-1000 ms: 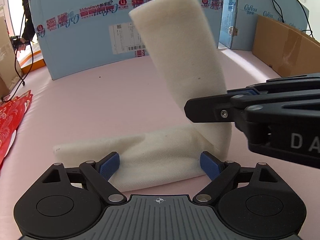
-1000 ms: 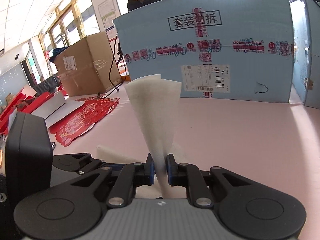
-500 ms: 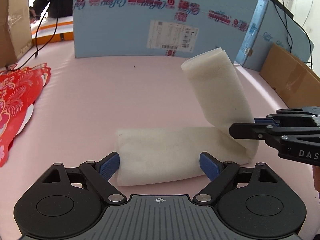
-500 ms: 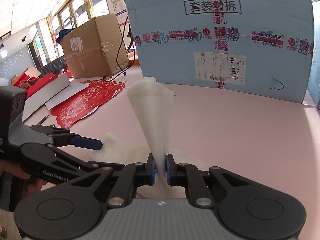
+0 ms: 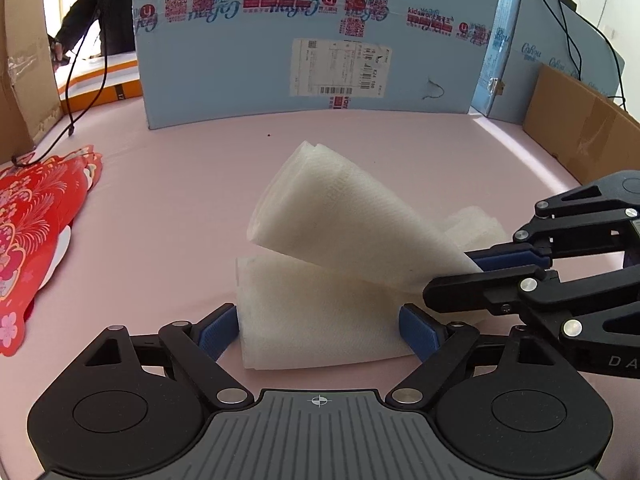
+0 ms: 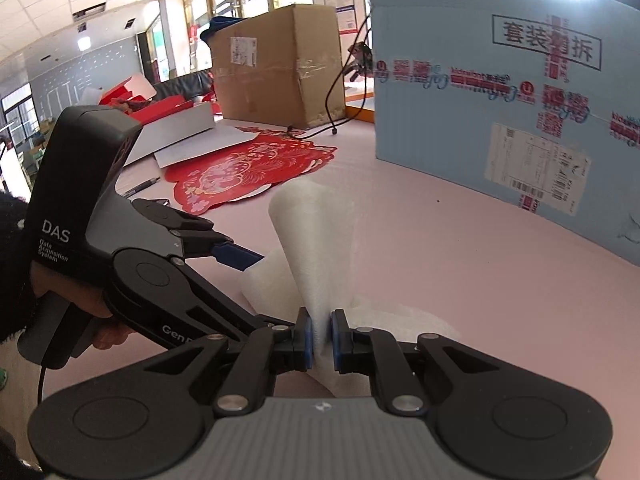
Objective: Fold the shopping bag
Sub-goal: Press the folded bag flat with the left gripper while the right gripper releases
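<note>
Right gripper (image 6: 319, 338) is seen clamped on the white shopping bag (image 5: 320, 304), whose upper half is lifted and tilted over the lower half lying flat on the pink desk (image 5: 180, 208). Left gripper (image 5: 319, 326) is held spread wide, its pads flanking the flat half without pressing it.

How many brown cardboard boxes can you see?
2. One big brown box stands at the far left of the pink table; flat brown cardboard leans at the right edge. More may hide behind the blue box.
</note>
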`<state>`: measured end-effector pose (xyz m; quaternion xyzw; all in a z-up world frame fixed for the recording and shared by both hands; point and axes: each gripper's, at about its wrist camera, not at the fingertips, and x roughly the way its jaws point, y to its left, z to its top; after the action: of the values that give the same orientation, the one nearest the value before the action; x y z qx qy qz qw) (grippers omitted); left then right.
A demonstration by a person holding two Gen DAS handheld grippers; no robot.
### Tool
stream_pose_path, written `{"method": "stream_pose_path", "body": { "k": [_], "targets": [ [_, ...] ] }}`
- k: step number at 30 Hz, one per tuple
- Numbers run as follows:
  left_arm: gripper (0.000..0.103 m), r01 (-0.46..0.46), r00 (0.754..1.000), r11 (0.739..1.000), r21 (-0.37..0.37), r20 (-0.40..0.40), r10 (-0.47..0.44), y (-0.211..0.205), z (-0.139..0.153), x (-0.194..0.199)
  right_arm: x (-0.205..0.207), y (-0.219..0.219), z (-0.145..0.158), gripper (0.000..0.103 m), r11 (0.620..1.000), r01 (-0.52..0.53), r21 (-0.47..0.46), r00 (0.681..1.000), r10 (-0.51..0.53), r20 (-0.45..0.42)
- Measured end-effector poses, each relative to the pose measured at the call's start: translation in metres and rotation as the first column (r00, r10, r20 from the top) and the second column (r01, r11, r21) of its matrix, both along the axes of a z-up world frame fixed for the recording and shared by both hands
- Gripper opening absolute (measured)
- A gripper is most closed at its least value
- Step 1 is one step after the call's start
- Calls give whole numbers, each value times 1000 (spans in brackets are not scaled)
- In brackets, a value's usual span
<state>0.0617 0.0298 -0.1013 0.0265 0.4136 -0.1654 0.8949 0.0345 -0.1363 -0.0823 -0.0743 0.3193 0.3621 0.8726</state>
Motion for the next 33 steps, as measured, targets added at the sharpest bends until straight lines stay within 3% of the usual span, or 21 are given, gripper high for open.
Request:
{"method": "stream_pose_path", "body": {
  "k": [9, 11, 14, 17, 19, 22, 24, 26, 28, 33],
  "targets": [
    [90, -127, 991, 992, -30, 28, 127, 36, 41, -12, -2, 14, -4, 12, 995, -48, -83, 998, 51, 40],
    [90, -166, 984, 986, -14, 57, 166, 36, 52, -18, -5, 22, -6, 13, 991, -55, -123, 996, 63, 62],
    [90, -213, 971, 976, -48, 101, 216, 29, 64, -23, -10, 30, -11, 18, 985, -57, -165, 995, 70, 76],
    [90, -144, 978, 982, -120, 133, 160, 10, 69, -27, -15, 35, -14, 21, 981, -54, -187, 994, 71, 86],
    [90, -71, 986, 985, -159, 137, 93, -2, 65, -29, -18, 36, -14, 25, 980, -56, -190, 994, 73, 85],
    [89, -35, 997, 971, -235, 56, 49, -8, 47, -21, -20, 36, -14, 42, 981, -82, -174, 993, 94, 65],
    [91, -91, 996, 957, -275, -25, 88, 1, 23, -13, -22, 36, -14, 51, 982, -95, -165, 993, 106, 59],
    [89, -121, 993, 946, -300, -51, 111, 8, 13, -10, -21, 34, -14, 53, 983, -93, -158, 994, 100, 35],
    [90, -120, 992, 946, -303, -60, 107, 13, 7, -7, -22, 29, -12, 53, 986, -91, -142, 995, 96, 32],
    [90, -49, 999, 979, -198, -15, 47, 0, 5, -10, -30, 3, 4, 56, 992, -44, -115, 999, 47, 18]
  ]
}}
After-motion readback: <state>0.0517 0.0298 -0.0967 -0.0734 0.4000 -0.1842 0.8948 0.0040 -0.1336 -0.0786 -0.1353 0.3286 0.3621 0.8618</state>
